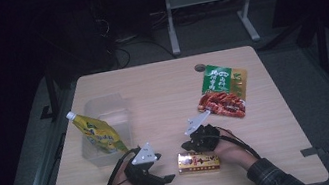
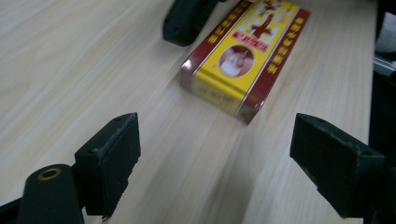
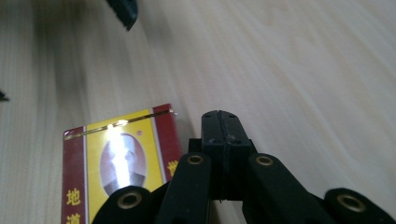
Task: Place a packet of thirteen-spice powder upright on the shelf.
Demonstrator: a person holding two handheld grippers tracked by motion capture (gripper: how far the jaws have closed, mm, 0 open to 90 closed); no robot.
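Observation:
A yellow and dark-red box (image 1: 198, 162) lies flat near the table's front edge, between my two grippers. My left gripper (image 1: 164, 168) sits just left of it with its jaws spread wide. In the left gripper view (image 2: 217, 140) the box (image 2: 247, 56) lies a little ahead of the jaws, untouched by them. My right gripper (image 1: 189, 145) rests at the box's far left corner. In the right gripper view its jaws (image 3: 223, 123) are pressed together with nothing between them, and the box (image 3: 116, 158) lies just to their left.
A clear plastic tub (image 1: 116, 105) stands at the left with a yellow spouted pouch (image 1: 98, 134) leaning in it. A green and red snack bag (image 1: 223, 90) lies at the back right, near a round cable hole (image 1: 200, 68).

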